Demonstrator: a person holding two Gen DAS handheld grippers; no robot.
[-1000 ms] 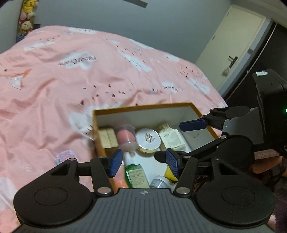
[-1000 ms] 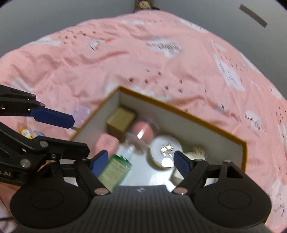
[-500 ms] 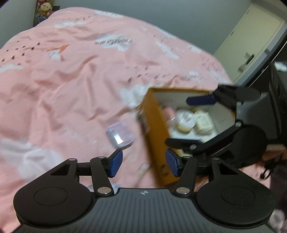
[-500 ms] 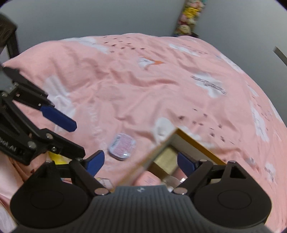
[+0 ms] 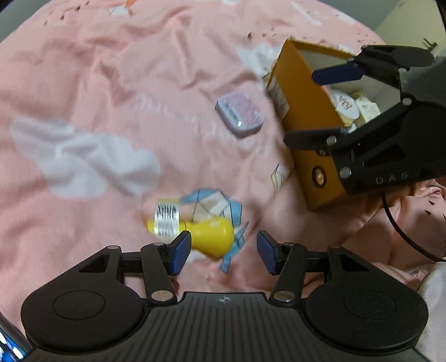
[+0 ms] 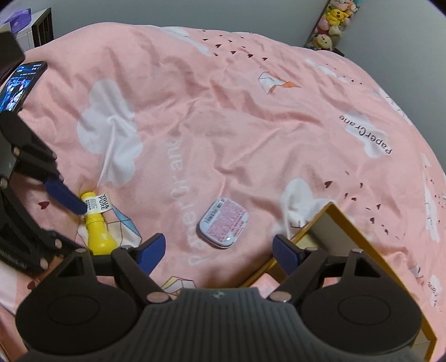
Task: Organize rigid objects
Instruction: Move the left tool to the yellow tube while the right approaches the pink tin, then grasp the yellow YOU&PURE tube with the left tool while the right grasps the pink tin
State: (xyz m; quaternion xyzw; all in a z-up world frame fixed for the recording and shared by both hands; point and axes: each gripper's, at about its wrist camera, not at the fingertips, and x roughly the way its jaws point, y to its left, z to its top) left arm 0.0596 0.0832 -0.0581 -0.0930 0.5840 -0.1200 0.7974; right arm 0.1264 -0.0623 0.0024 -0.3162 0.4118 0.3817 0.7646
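Observation:
A yellow bottle (image 5: 206,236) (image 6: 97,234) with a white label lies on its side on the pink bedspread. My left gripper (image 5: 224,254) (image 6: 74,222) hangs just over it. Its jaws are closing, the bottle's wide end lies between them, and the pads do not press on it. A flat lilac case (image 5: 240,114) (image 6: 223,222) lies further along the bed, just ahead of my right gripper (image 6: 220,250) (image 5: 323,105). That gripper's jaws are wide and closing, with nothing gripped. The orange box (image 5: 301,111) (image 6: 343,220) stands on the right, holding a round white compact (image 5: 347,105) and small cartons.
A lit phone (image 6: 19,83) lies at the bed's left edge. Plush toys (image 6: 331,22) stand against the far wall. A black cable (image 5: 401,236) trails by the box. The wrinkled bedspread (image 6: 251,97) stretches wide beyond the case.
Both views have swung from the inside of the box to the bedspread left of it. The yellow bottle and the lilac case have come into view. My left gripper has sunk towards the bottle.

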